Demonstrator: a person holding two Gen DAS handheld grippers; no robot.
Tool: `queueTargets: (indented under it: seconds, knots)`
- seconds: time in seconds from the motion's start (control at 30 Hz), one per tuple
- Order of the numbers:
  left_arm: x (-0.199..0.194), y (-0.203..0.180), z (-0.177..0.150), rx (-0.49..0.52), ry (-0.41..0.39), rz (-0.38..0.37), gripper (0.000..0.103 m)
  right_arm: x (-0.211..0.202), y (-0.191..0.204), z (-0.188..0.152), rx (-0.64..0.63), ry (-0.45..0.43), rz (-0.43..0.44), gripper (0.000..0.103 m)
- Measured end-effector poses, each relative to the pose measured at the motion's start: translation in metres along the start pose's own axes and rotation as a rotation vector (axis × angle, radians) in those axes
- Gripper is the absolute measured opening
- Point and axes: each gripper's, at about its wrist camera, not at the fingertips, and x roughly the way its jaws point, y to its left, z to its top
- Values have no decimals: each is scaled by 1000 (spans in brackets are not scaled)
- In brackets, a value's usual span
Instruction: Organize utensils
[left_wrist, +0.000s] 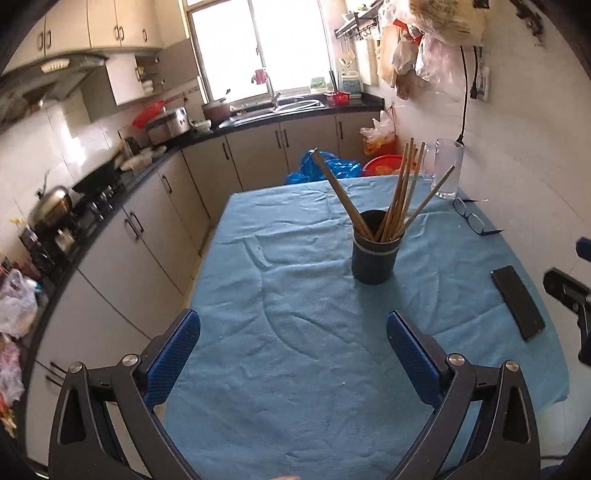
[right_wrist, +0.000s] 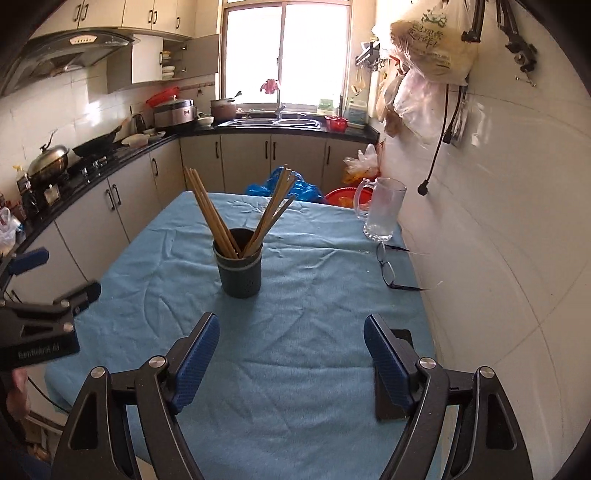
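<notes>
At twelve o'clock from both grippers stands the holder (left_wrist: 375, 254) with chopsticks (left_wrist: 397, 195) — sorting looks finished; left gripper (left_wrist: 291, 354) and right gripper (right_wrist: 290, 354) gape wide, empty — next, probably only withdrawing.

- My right gripper (right_wrist: 291, 356) is covering most of the black phone (right_wrist: 400, 338) on the tabletop (right_wrist: 303, 424).
- The holder (right_wrist: 239, 267) is hiding the chopsticks' (right_wrist: 210, 210) lower ends.
- The picture edge is cutting off my left gripper (right_wrist: 51, 291) in the right wrist view.
- Print on the hanging bag (right_wrist: 432, 40) is reading too small to make out.
</notes>
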Motion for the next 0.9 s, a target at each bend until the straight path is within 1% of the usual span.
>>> queueTargets:
  seconds: [0.1,0.17,0.33,0.6,0.9]
  knots:
    - [7,15,-3,-26,34,-51,100,-10,9,0,8,-9,-35,84]
    - [10,24,-5,-41,45,-62,100,-13,15,0,16,-7,-52,84]
    - [9,44,-11,-64,45,-57,100,-17,34,4,6,2,-60,84]
    - [10,65,-22,-66,70,-34,100,-14,68,3,-38,29,-33,84]
    - [8,79,-31,-73,82,-24,100,-9,86,2,-62,50,-11,84]
